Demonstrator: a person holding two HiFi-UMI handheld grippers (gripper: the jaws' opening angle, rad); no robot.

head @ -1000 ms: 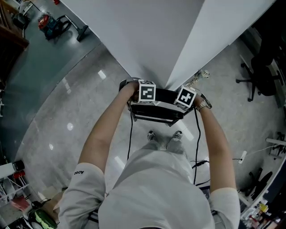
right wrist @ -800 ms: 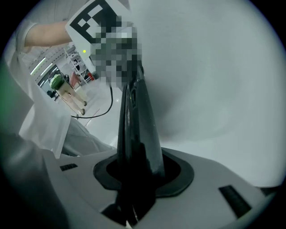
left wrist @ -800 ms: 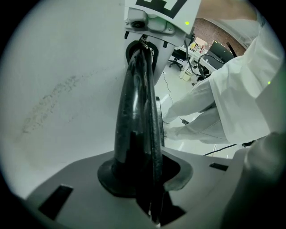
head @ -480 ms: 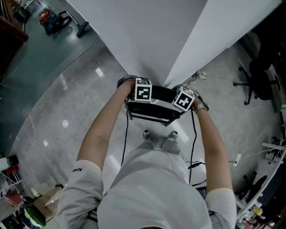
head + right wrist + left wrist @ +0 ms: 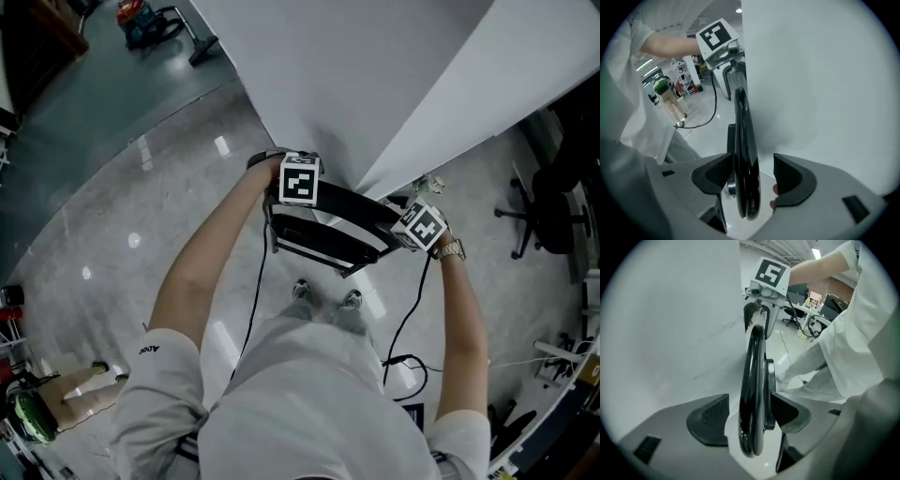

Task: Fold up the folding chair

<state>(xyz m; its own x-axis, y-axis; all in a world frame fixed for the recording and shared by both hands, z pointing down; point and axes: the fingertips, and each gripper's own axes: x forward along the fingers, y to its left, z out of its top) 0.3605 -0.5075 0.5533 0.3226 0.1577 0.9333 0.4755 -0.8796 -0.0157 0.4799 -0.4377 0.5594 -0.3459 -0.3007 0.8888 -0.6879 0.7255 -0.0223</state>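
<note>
The folding chair (image 5: 328, 230) is black, folded flat, and stands upright in the corner of white wall panels. Its top rail (image 5: 754, 366) runs between the pads of my left gripper (image 5: 749, 420). These jaws have just been opening; the left pad stands clear of the rail and the right pad sits close to it. The same rail (image 5: 743, 140) passes through my right gripper (image 5: 751, 177), whose jaws have also just been opening, with a gap at the right pad. In the head view the left gripper (image 5: 286, 208) and right gripper (image 5: 401, 236) sit at the rail's two ends.
White wall panels (image 5: 375, 84) meet in a corner right behind the chair. The person's feet (image 5: 323, 295) stand just before it. A black cable (image 5: 403, 361) trails on the floor. An office chair (image 5: 548, 202) stands at the right, a machine (image 5: 150, 14) at the far left.
The right gripper has moved to the right along the chair's top, away from the left gripper. Both hands sit a little higher over the rail.
</note>
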